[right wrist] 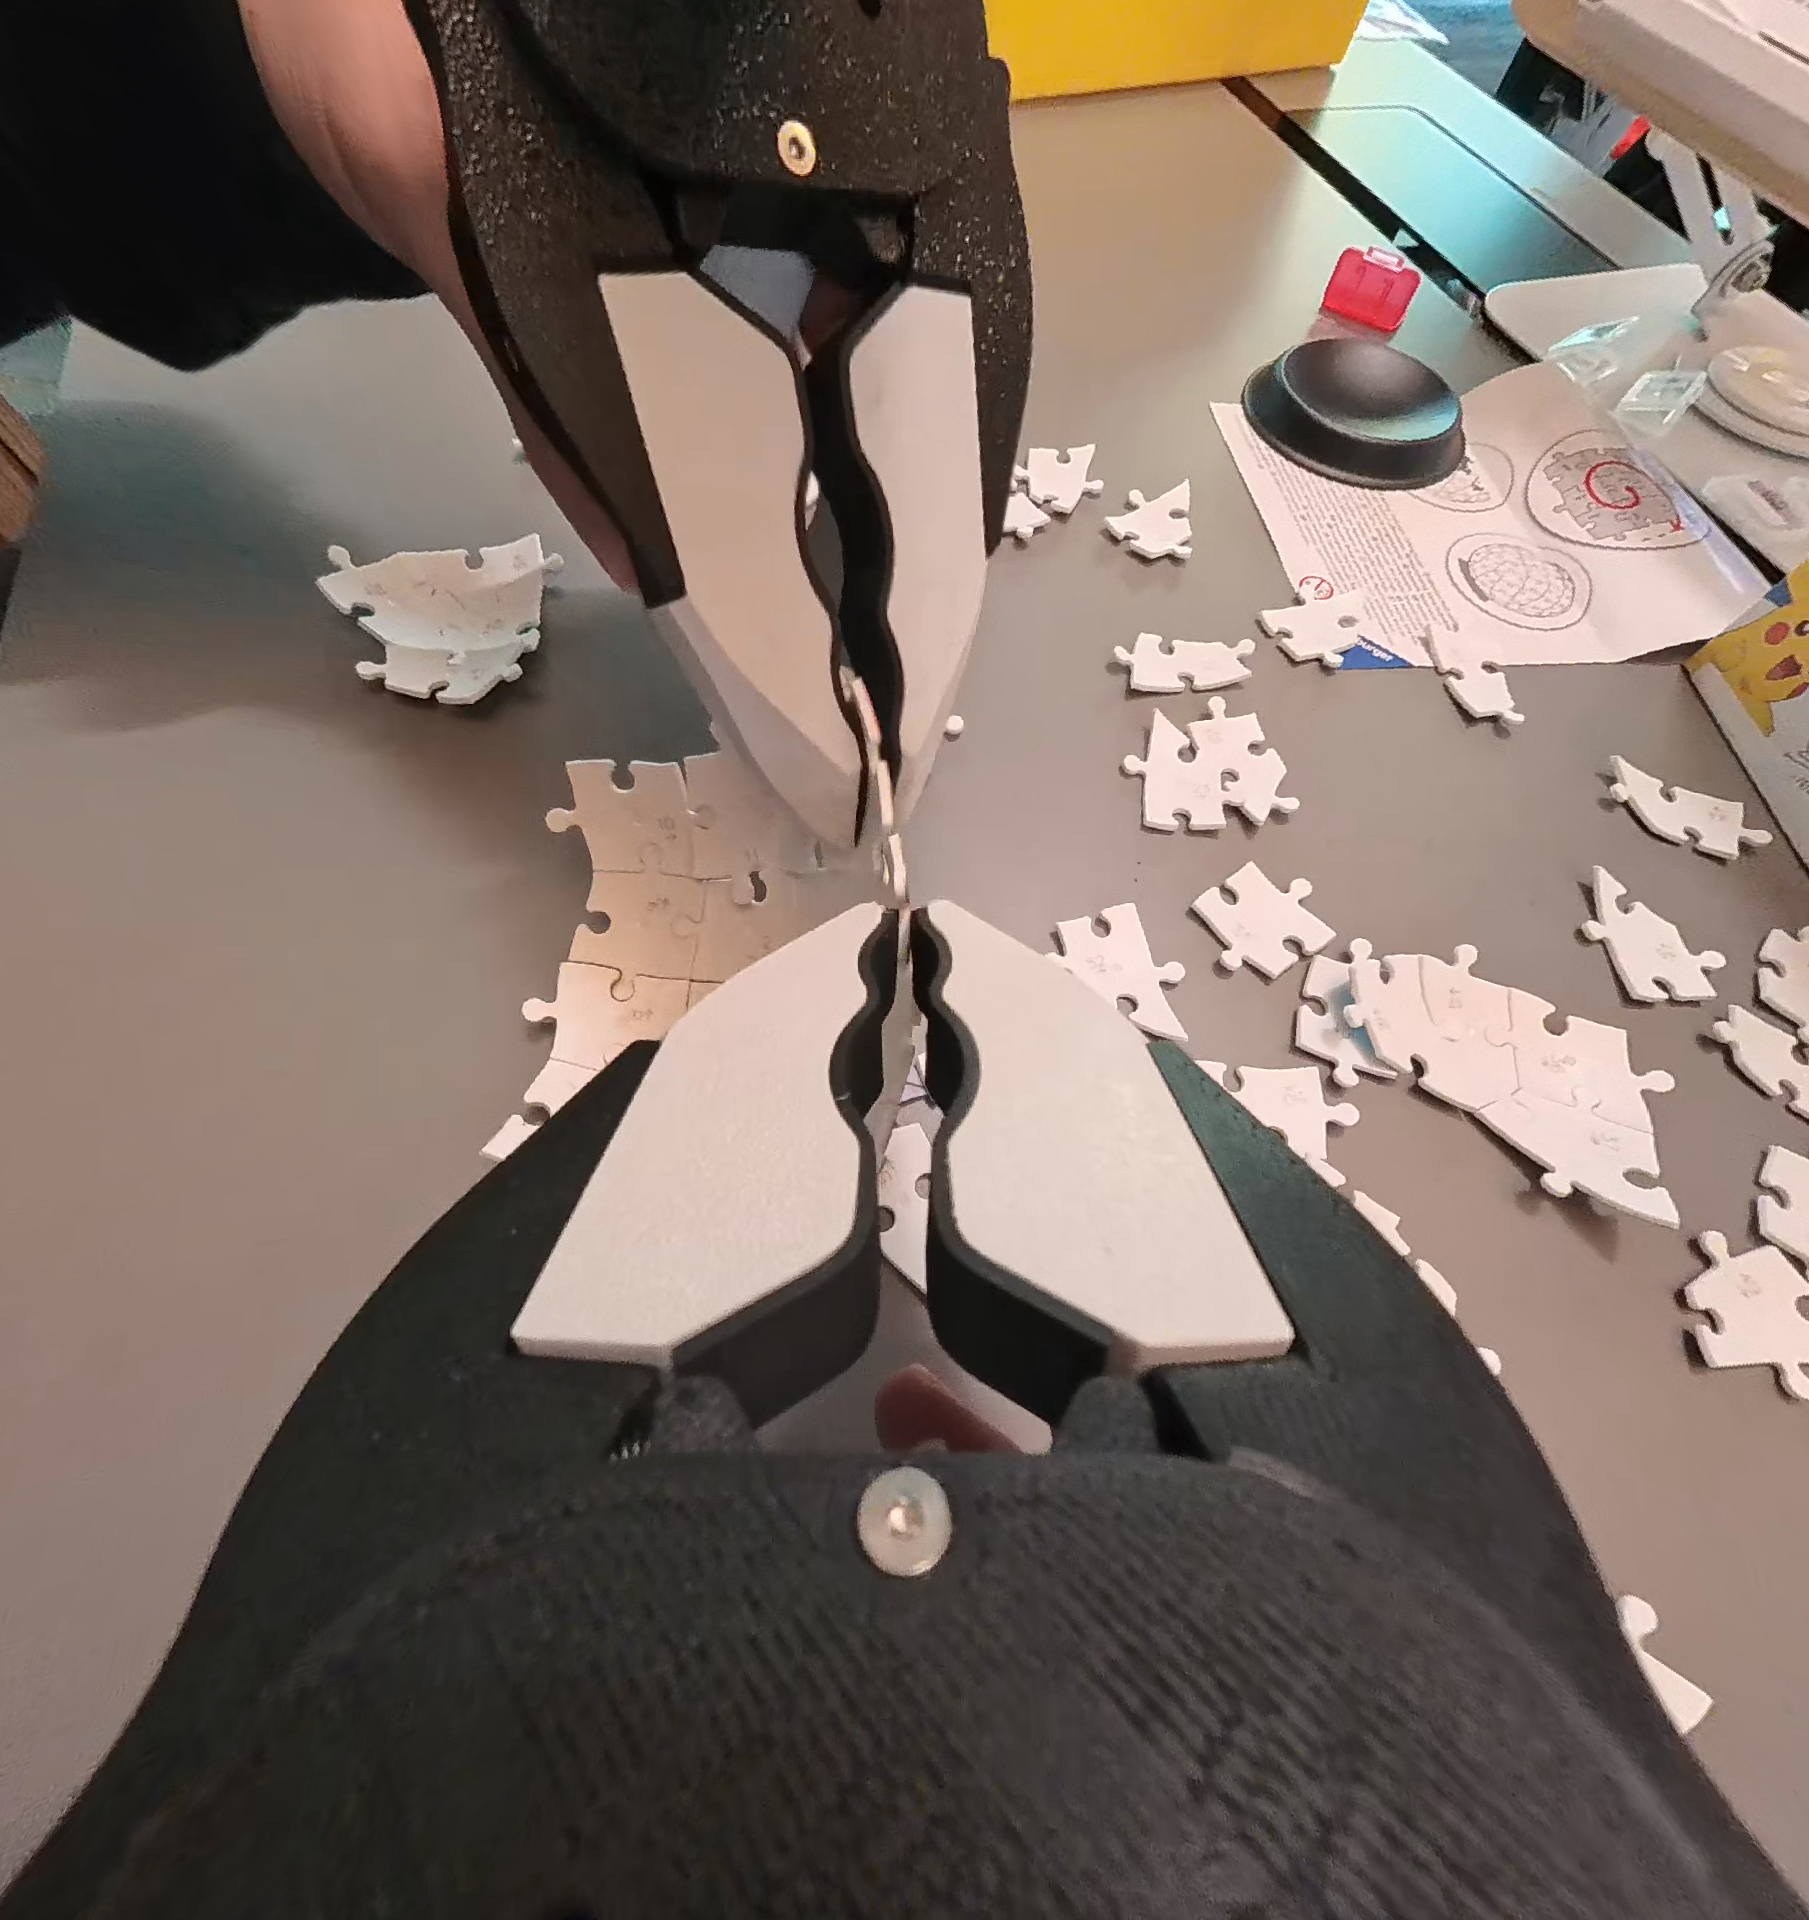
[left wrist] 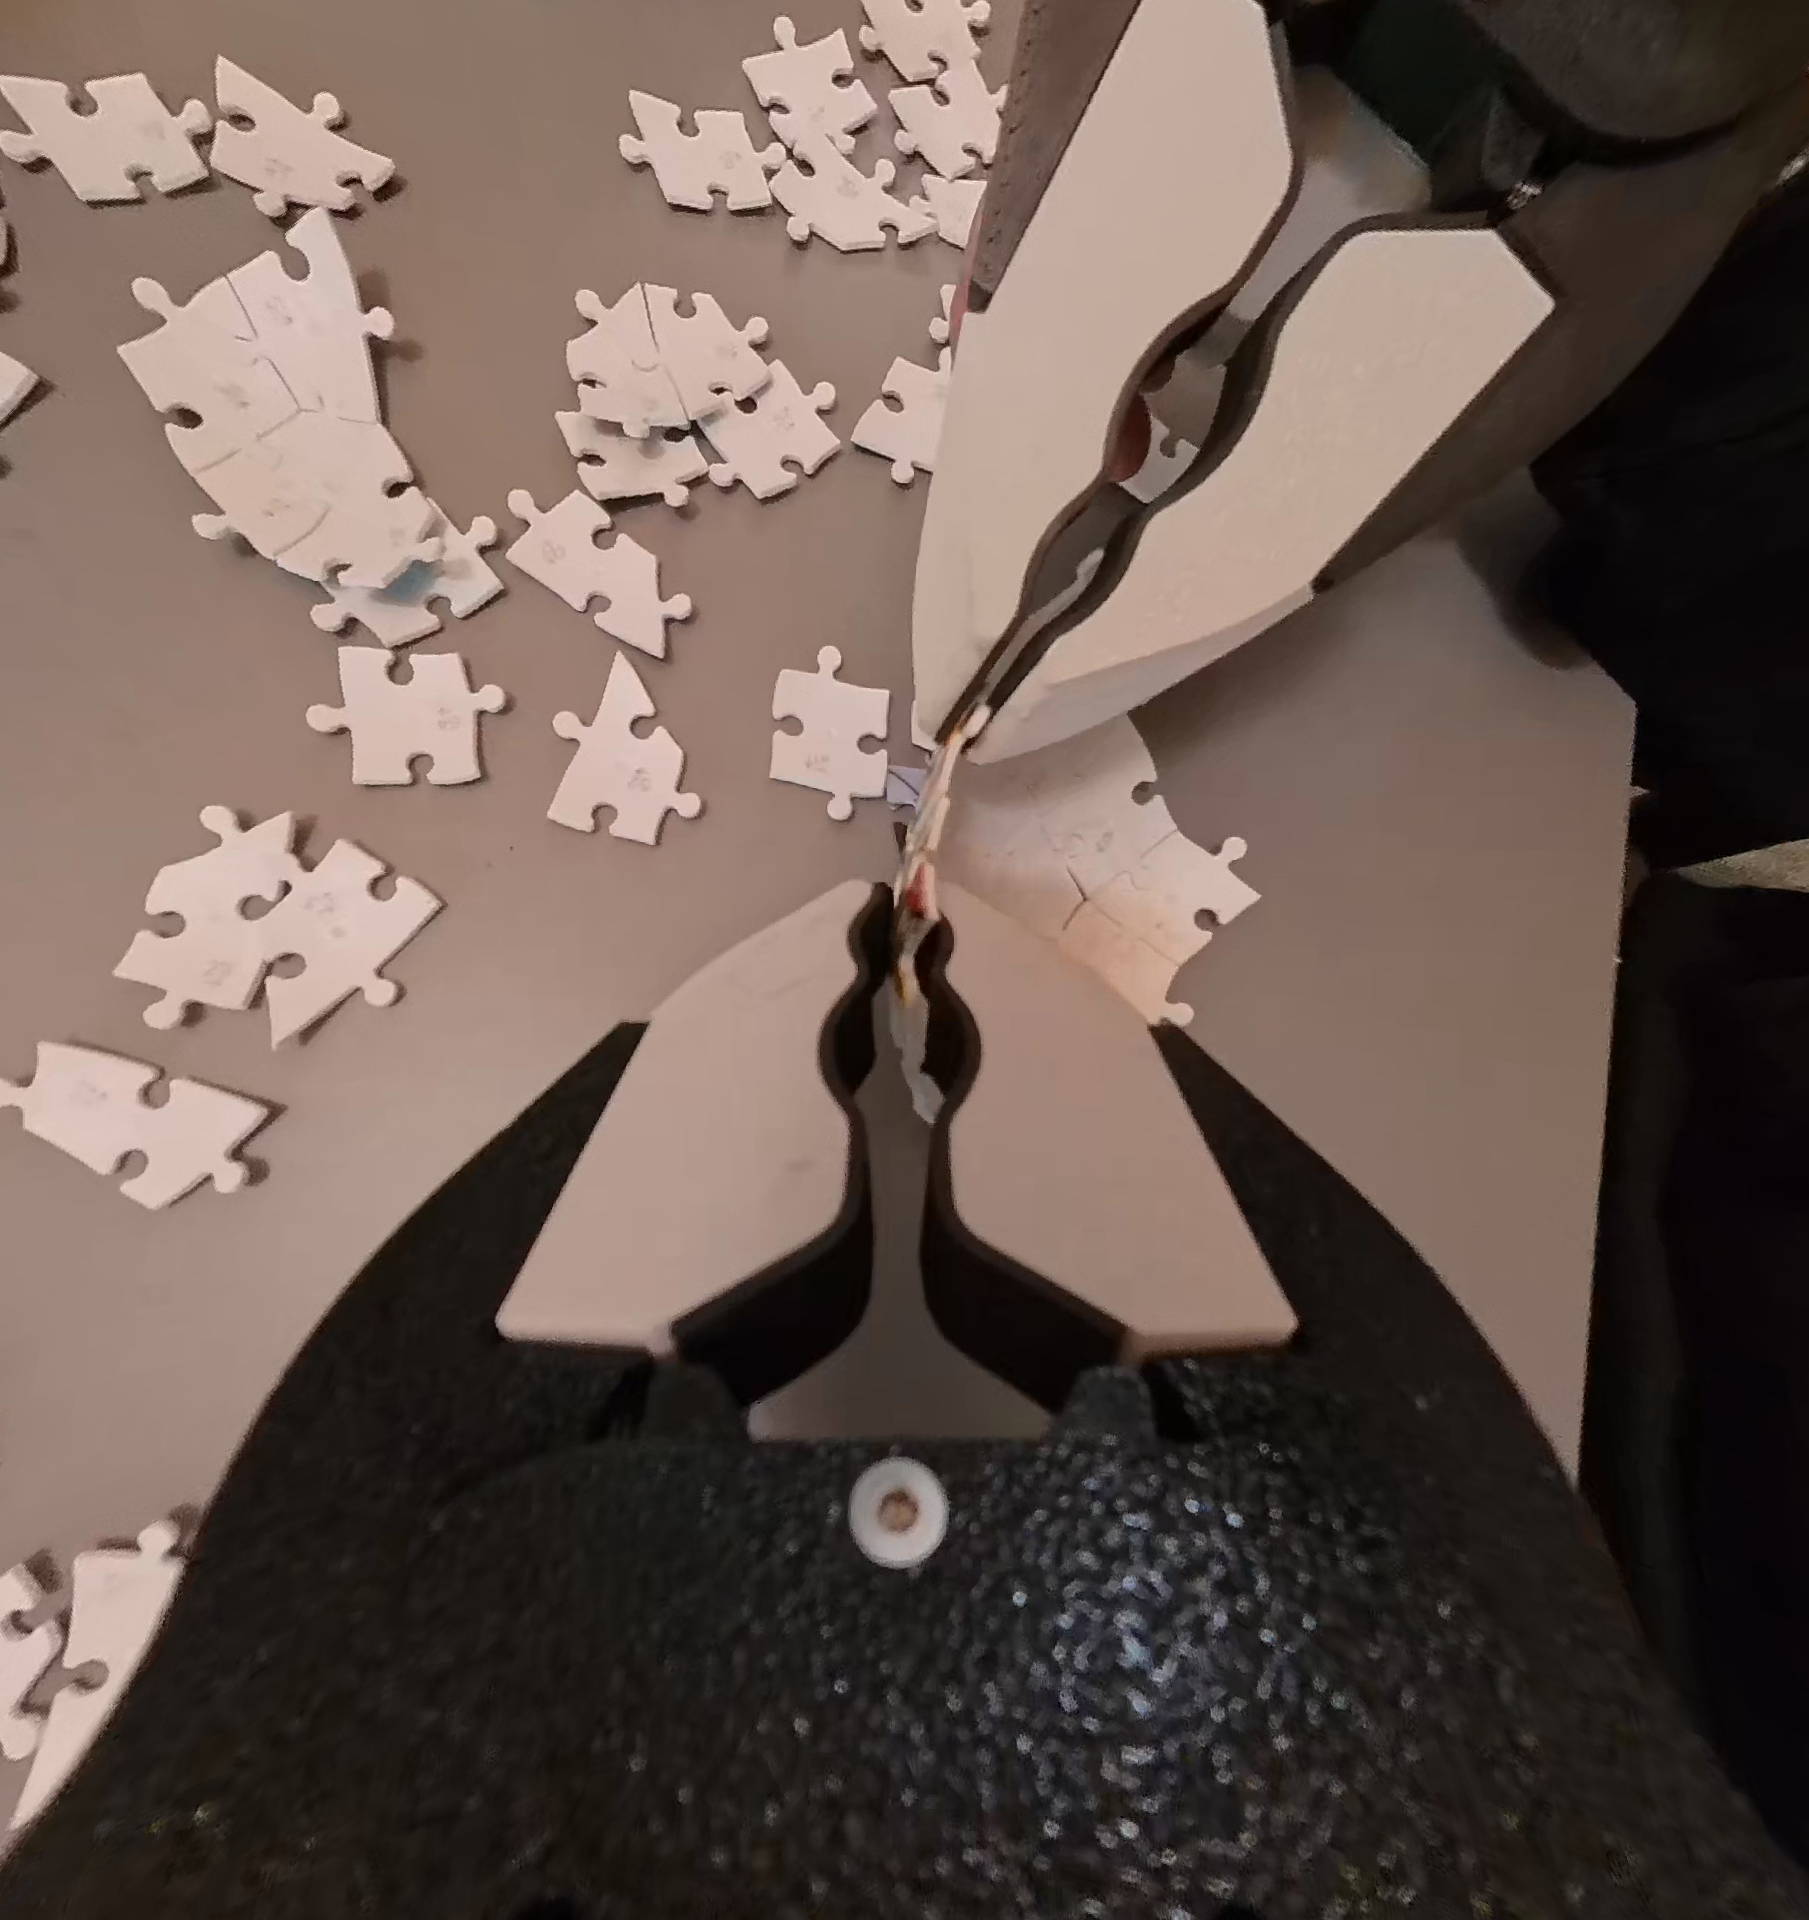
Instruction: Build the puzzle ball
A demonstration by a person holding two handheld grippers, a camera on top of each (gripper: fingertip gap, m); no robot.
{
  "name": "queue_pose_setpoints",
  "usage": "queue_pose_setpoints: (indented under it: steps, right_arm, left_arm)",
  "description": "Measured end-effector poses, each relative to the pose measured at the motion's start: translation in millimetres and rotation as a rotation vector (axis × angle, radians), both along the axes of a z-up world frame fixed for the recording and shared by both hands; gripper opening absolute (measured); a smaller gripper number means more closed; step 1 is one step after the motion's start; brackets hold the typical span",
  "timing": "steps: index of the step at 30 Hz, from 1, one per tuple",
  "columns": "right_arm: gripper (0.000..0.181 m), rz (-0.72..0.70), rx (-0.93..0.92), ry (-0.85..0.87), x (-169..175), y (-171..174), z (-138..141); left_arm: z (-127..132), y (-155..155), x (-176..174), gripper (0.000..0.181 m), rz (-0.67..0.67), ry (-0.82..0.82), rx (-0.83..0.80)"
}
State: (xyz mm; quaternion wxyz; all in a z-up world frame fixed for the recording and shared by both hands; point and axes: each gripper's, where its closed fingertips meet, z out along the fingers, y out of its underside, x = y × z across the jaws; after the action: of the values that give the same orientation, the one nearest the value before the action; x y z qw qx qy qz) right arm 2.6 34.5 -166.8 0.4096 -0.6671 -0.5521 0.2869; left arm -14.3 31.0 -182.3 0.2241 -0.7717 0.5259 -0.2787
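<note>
The puzzle pieces are white, face down on a grey table (left wrist: 152, 644). My left gripper (left wrist: 905, 909) is shut on a small strip of joined pieces (left wrist: 910, 1039), seen edge-on. My right gripper (right wrist: 905, 914) is shut on another piece (right wrist: 895, 1039), also edge-on. The two grippers point tip to tip, and their pieces meet in the gap between them (left wrist: 921, 831). The right gripper also shows in the left wrist view (left wrist: 957, 727), the left gripper in the right wrist view (right wrist: 879, 821). A curved assembled section (left wrist: 1118, 883) lies on the table beneath them.
Several loose pieces and two more curved sections (right wrist: 1534, 1060) (right wrist: 443, 613) lie around. An instruction sheet (right wrist: 1451, 540), a black dome stand (right wrist: 1352, 410), the puzzle box (right wrist: 1773, 644) and a yellow box (right wrist: 1170, 42) stand at the far right. The table edge (left wrist: 1606, 935) is near.
</note>
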Motion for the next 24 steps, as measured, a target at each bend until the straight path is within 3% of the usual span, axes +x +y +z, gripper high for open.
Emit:
queue_pose_setpoints:
  steps: [12,24]
  right_arm:
    - [0.002,-0.014,0.002,-0.002,1.2,2.3,0.2]
    - [0.003,-0.002,-0.001,-0.001,0.9,0.2,1.3]
  left_arm:
    - [-0.4,4.0,0.0,0.007,0.006,-0.011,0.041]
    - [-7.5,-1.0,-4.2,0.019,-0.035,0.117,0.072]
